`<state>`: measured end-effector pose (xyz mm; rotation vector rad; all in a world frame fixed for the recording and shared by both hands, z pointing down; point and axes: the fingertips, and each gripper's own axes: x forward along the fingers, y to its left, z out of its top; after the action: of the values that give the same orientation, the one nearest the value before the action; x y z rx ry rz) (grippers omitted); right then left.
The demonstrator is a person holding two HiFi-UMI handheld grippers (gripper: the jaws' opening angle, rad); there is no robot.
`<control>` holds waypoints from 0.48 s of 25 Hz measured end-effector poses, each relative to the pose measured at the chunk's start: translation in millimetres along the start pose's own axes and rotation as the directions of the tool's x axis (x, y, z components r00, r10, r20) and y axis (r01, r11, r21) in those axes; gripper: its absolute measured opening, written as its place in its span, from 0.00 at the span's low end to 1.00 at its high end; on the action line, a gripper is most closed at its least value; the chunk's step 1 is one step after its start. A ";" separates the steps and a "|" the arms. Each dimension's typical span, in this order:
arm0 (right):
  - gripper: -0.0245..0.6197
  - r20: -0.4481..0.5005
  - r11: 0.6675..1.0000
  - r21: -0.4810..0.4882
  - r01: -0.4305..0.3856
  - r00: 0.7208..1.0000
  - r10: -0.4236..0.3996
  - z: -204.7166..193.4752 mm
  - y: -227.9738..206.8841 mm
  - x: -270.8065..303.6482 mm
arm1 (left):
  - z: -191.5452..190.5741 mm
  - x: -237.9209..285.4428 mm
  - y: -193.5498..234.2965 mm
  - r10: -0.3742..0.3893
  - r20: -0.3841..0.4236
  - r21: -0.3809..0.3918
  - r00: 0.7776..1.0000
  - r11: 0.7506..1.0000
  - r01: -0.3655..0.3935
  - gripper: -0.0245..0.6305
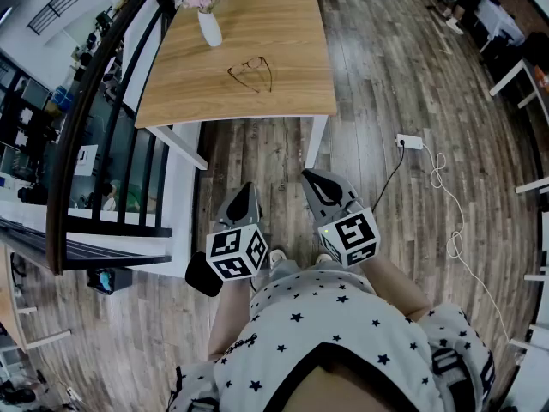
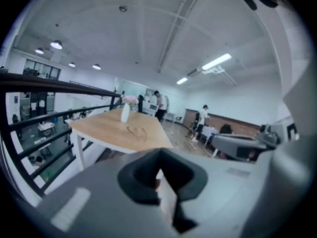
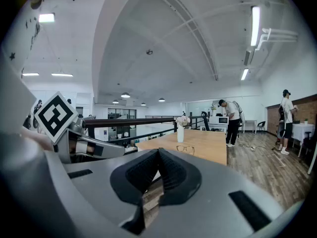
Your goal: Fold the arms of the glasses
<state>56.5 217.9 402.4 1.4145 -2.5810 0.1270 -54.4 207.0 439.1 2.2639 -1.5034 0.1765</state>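
Your left claw (image 1: 247,197) hangs low by your body, jaws pressed together on nothing; the left gripper view shows only floor past its dark pads. A dark metal railing (image 1: 94,84) runs off to that side, and I judge that a wide swing on the way in could clip it.

On the pale wood-grain tabletop (image 1: 283,24), a slim white vase (image 1: 209,29) of pink flowers stands near the glasses (image 1: 251,73). The glasses lie well apart from both claws, their thin dark arms spread open. The vase looks tall and tippy, so a careless reach may topple it. The wire-thin frame will likely skate on the smooth wood if you push an arm without pinning it.

Your right claw (image 1: 319,185) is likewise closed and empty. Further right, a white power strip (image 1: 410,142) and a looping cable (image 1: 439,177) lie on the plank floor, a tripping risk as you step in.
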 end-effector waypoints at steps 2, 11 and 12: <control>0.06 0.006 1.000 0.000 0.010 1.000 -0.010 2.4 2.9 -3.3 | -0.5 -4.2 -0.9 -0.007 0.008 -0.013 1.000 1.000 0.007 0.05; 0.06 0.001 1.000 0.009 0.030 1.000 -0.030 3.7 8.6 -10.8 | -8.8 -14.1 -10.1 -0.054 -0.012 -0.024 0.998 0.998 0.054 0.05; 0.06 -0.001 1.000 0.006 0.030 1.000 -0.030 3.9 9.7 -10.2 | -8.7 -14.8 -9.6 -0.057 -0.012 -0.021 0.998 0.998 0.057 0.05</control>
<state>53.2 231.0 396.6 1.4537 -2.5595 0.1308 -50.7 226.2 439.5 2.2820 -1.4258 0.1580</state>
